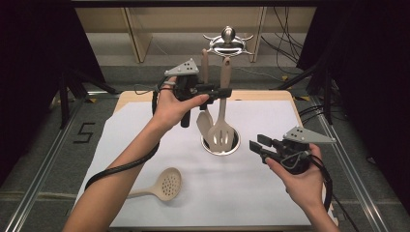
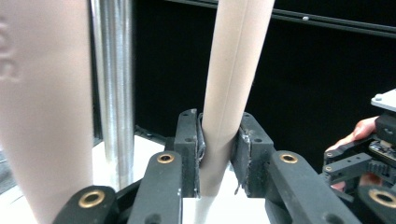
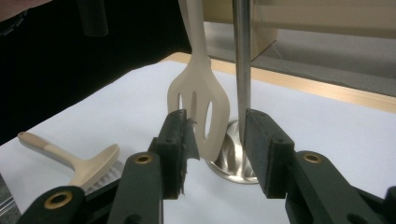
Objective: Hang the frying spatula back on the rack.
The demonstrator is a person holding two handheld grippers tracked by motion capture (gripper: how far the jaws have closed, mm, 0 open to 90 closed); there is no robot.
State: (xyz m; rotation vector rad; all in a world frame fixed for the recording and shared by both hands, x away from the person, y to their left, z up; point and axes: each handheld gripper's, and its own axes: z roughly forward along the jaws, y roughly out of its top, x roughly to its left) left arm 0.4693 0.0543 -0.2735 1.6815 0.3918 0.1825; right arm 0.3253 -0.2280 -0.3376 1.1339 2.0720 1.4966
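A steel utensil stand (image 1: 227, 43) rises from a round base (image 1: 207, 145) in the middle of the white sheet. Two beige utensils hang on it: a solid spatula (image 1: 204, 123) and a slotted spatula (image 1: 220, 135). My left gripper (image 1: 223, 91) reaches in level from the left, its jaws around the slotted spatula's handle (image 2: 229, 93). The handle touches one pad (image 2: 201, 144), and a thin gap shows at the other. My right gripper (image 1: 256, 147) stands open to the right of the base, nothing between its jaws; it faces the slotted head (image 3: 201, 112) and the pole (image 3: 241, 60).
A beige perforated skimmer (image 1: 167, 184) lies flat on the sheet at the front left, also seen low (image 3: 70, 158) in the right gripper view. The sheet (image 1: 270, 193) covers a wooden table. Black curtains flank the table and cables lie on the floor behind.
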